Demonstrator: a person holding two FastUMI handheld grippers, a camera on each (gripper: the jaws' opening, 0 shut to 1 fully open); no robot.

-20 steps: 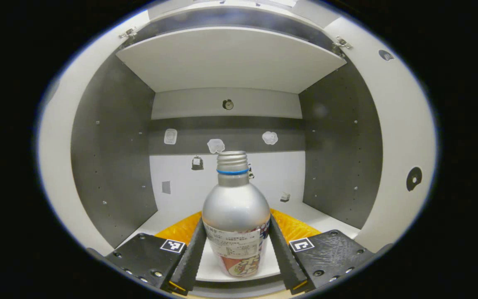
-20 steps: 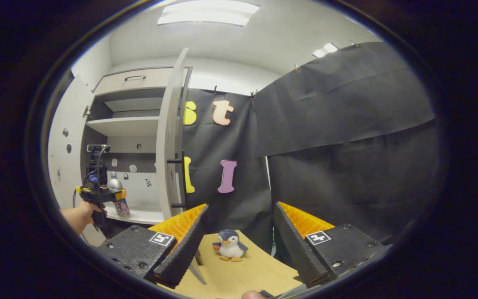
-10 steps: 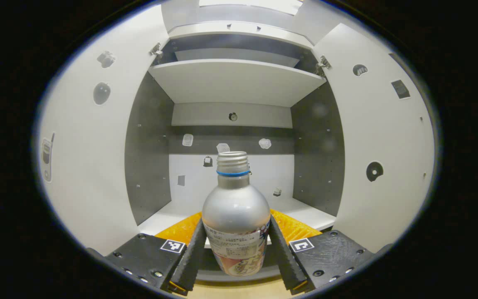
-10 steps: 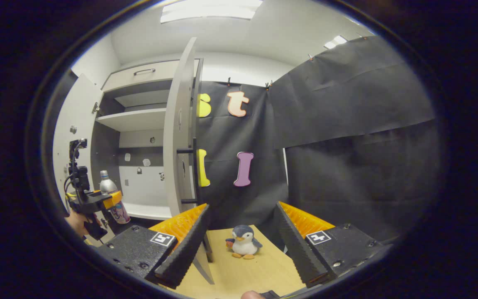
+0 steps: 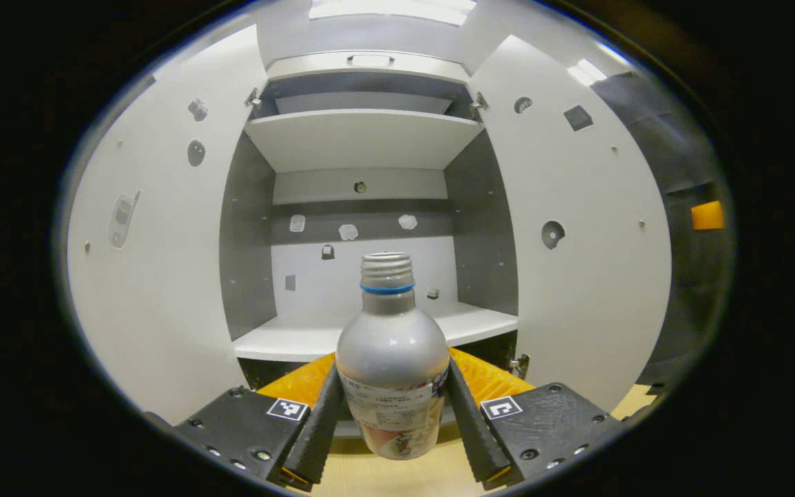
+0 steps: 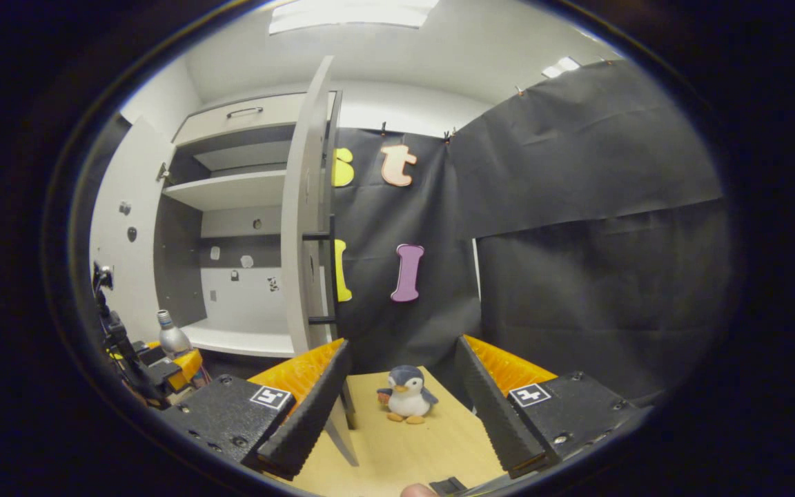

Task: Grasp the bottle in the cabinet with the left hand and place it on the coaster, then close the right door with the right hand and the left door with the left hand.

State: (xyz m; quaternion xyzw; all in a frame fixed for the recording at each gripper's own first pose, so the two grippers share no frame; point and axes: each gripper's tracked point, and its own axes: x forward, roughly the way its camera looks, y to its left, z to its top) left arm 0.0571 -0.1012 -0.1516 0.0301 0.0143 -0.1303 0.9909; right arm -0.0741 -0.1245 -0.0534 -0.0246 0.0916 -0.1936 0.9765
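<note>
The left tool [image 5: 393, 421] is clamped on the bottle [image 5: 392, 359], both fingers pressing the label band low on its body, so the bottle stands upright between them, clear of the cabinet shelf [image 5: 370, 335] ahead of it and just above the desk [image 5: 370, 476] below it. The grip sits on the lower half of a smooth metal body, so I judge the shouldered upper half could lean forward or back if the tool swings or stops sharply on the way to the coaster, which I cannot see from here. With the coaster out of sight, the likely fault is a blind set-down: the base could land half off it, or the bottle could tip when the fingers part if it meets the desk tilted. Outward to either side of the tool, the left door [image 5: 156, 262] and the right door [image 5: 577, 241] stand wide open, and a sideways carry could knock the bottle against a door's edge. The right tool [image 6: 401, 407] has its fingers apart and holds nothing, hanging above the desk with a toy penguin [image 6: 407, 404] just beyond its tips; reaching for the right door from there could sweep the penguin aside.
</note>
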